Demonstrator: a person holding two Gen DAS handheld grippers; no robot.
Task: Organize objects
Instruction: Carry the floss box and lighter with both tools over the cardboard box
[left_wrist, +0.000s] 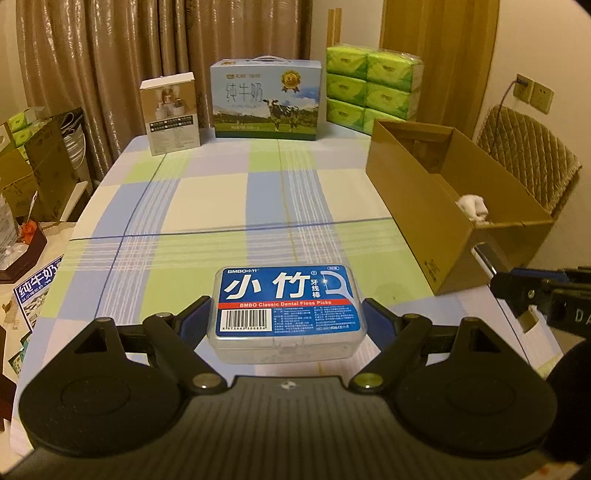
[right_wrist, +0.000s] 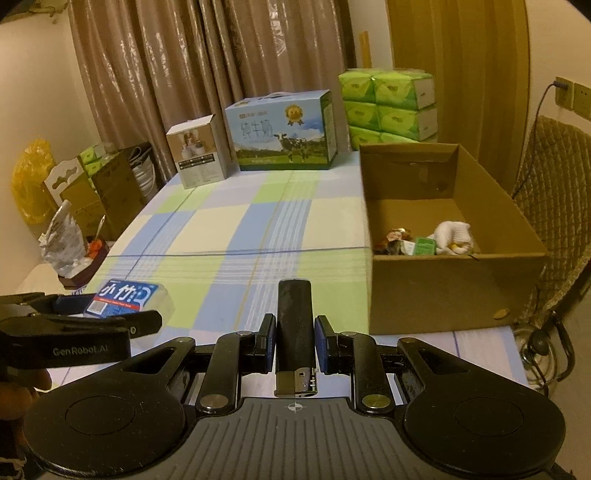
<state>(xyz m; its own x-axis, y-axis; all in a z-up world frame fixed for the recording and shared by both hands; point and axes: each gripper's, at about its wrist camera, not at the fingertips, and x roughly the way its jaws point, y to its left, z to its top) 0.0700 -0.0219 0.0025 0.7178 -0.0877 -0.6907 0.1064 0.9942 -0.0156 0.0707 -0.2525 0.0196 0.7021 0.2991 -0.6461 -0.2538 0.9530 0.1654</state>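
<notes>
Squarely between each gripper's jaws: floss box (left_wrist: 287, 314), lighter (right_wrist: 294, 325).

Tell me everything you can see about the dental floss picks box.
The dental floss picks box is a clear plastic rectangular case with rounded corners. Its blue label carries white characters, a red band and a barcode. It lies flat, lid up, between the blue-padded fingers of the left gripper, which clamp its short sides above the checked tablecloth.

dim warm yellow indoor light, colours tinted amber. both views sharp at centre; fisheye bends the edges, corners vignetted black. small glare on floss box (left_wrist: 287, 314) lid.
</notes>
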